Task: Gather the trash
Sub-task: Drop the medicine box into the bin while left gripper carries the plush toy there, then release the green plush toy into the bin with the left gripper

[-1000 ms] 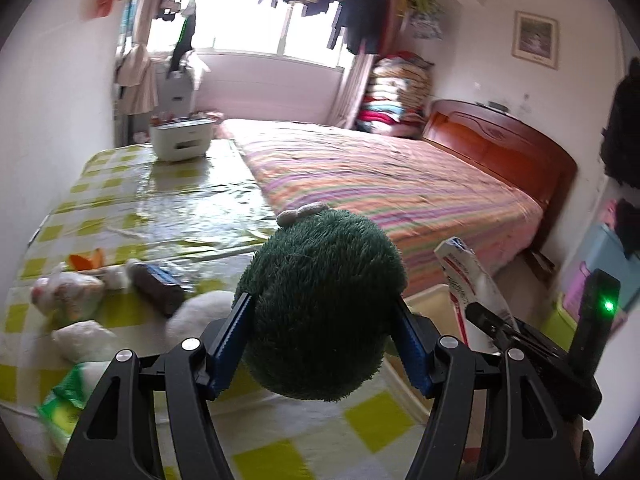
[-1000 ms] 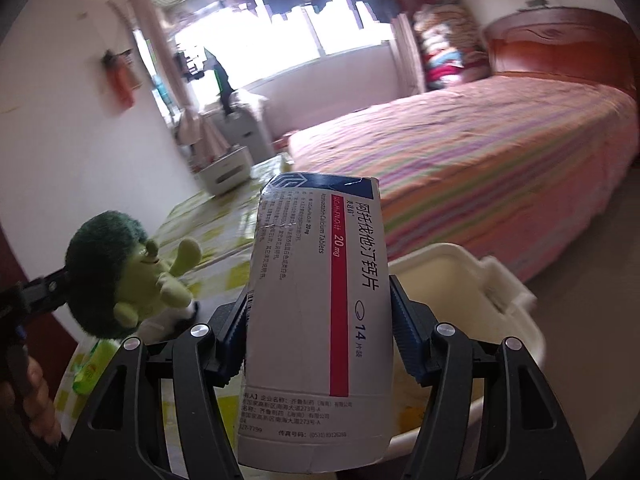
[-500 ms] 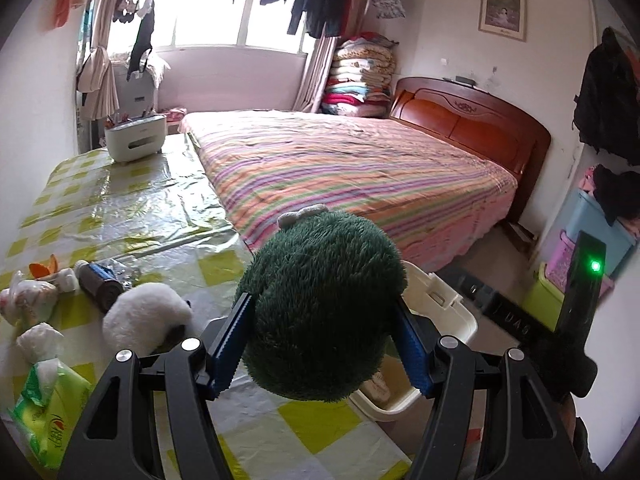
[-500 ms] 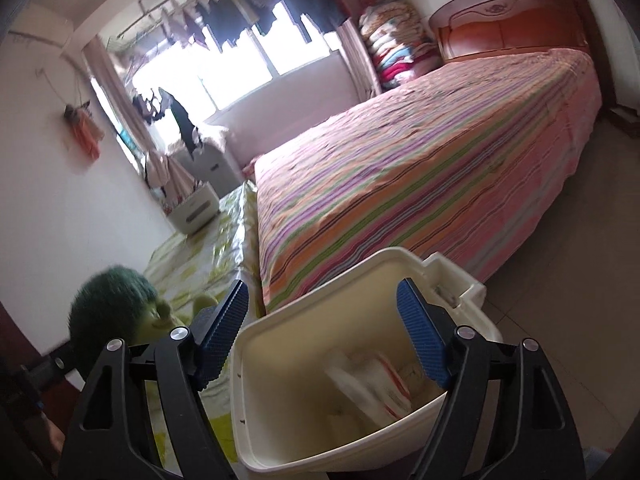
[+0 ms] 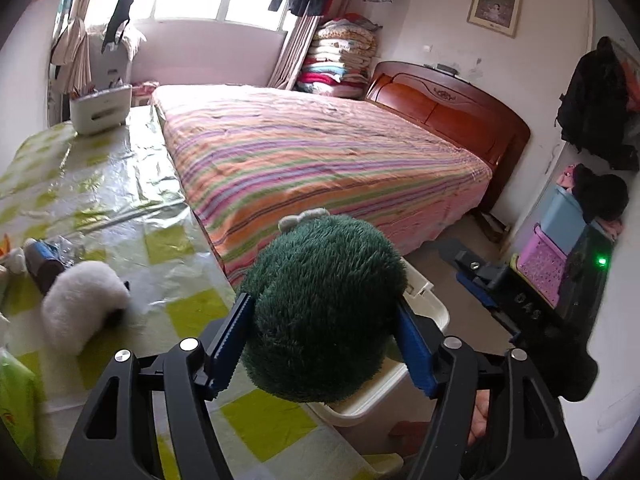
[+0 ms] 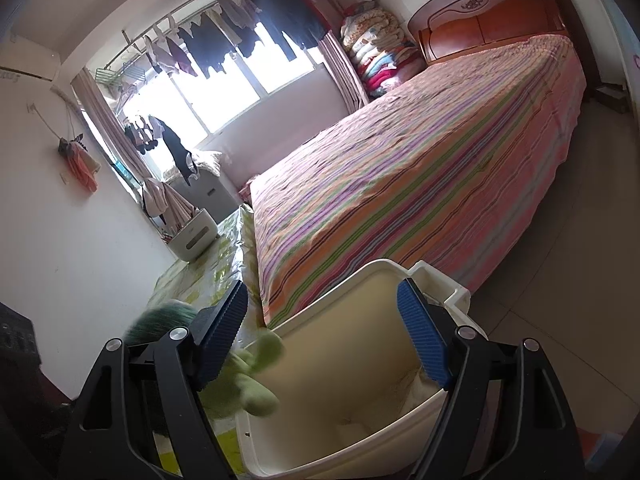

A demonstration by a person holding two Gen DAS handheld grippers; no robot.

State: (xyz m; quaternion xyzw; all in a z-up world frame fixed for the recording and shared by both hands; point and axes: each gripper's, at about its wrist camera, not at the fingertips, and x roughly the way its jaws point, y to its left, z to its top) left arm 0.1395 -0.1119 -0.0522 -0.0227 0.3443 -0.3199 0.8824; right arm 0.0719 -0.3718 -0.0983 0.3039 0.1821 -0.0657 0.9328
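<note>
My left gripper (image 5: pixel 324 344) is shut on a green plush toy (image 5: pixel 324 304) with a dark furry head, held over the near rim of the cream trash bin (image 5: pixel 430 308). In the right wrist view the same toy (image 6: pixel 244 376) hangs over the bin's left rim (image 6: pixel 320 304). My right gripper (image 6: pixel 322 340) is open and empty, just above the bin's mouth. The bin's inside shows pale crumpled material at the bottom. On the table lie a white fluffy item (image 5: pixel 80 308), a dark tube-like item (image 5: pixel 46 264) and a green packet (image 5: pixel 16 396).
The table has a yellow-checked plastic cover (image 5: pixel 120 184) and stands against a striped bed (image 5: pixel 320 160). A white box (image 5: pixel 100 108) stands at the table's far end. Plastic baskets (image 5: pixel 560 240) stand by the right wall. The bin stands on the floor between table and bed.
My right gripper opened and let the medicine box fall into the bin. My left gripper carried the plush toy rightwards from over the table to the bin's rim.
</note>
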